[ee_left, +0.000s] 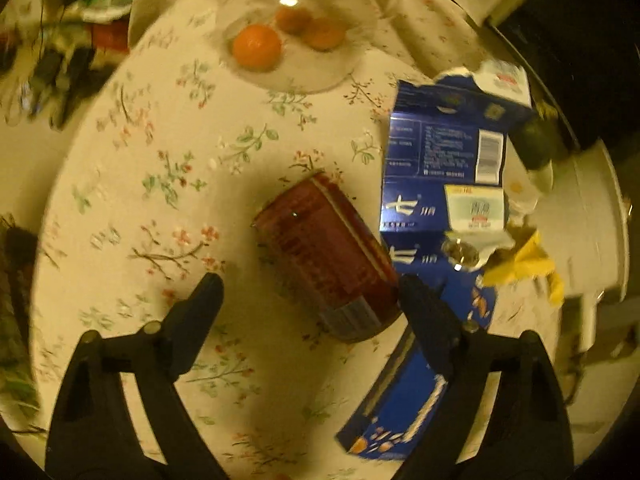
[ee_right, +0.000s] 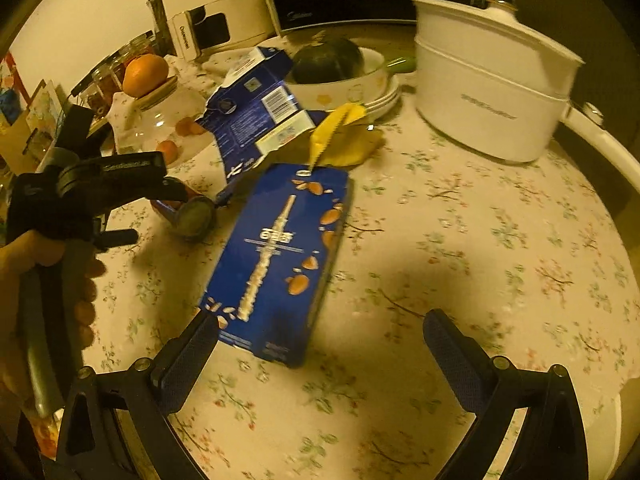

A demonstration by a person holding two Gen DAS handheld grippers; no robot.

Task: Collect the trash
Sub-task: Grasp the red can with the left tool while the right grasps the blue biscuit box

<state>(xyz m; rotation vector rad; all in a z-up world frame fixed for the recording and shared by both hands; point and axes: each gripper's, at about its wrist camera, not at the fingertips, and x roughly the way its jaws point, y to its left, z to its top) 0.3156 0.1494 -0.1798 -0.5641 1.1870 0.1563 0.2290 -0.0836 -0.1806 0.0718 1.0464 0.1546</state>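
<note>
A red can (ee_left: pixel 328 256) lies on its side on the floral tablecloth (ee_left: pixel 168 184), just ahead of my open left gripper (ee_left: pixel 306 292), whose right finger is close to the can's base. The can's end also shows in the right wrist view (ee_right: pixel 194 216). A blue snack box (ee_right: pixel 280 256) lies flat in front of my open, empty right gripper (ee_right: pixel 320 328); its near corner is by the left finger. It also shows in the left wrist view (ee_left: pixel 400 400). A torn, flattened blue carton (ee_left: pixel 440 152) and a yellow wrapper (ee_right: pixel 340 136) lie beyond.
A glass dome over oranges (ee_left: pixel 280 36) stands at the back. A white pot (ee_right: pixel 492 92), stacked plates with a dark squash (ee_right: pixel 328 64), jars (ee_right: pixel 108 76) and a white appliance (ee_right: pixel 212 8) ring the table's far side. The left gripper's handle and hand (ee_right: pixel 60 208) are at the left.
</note>
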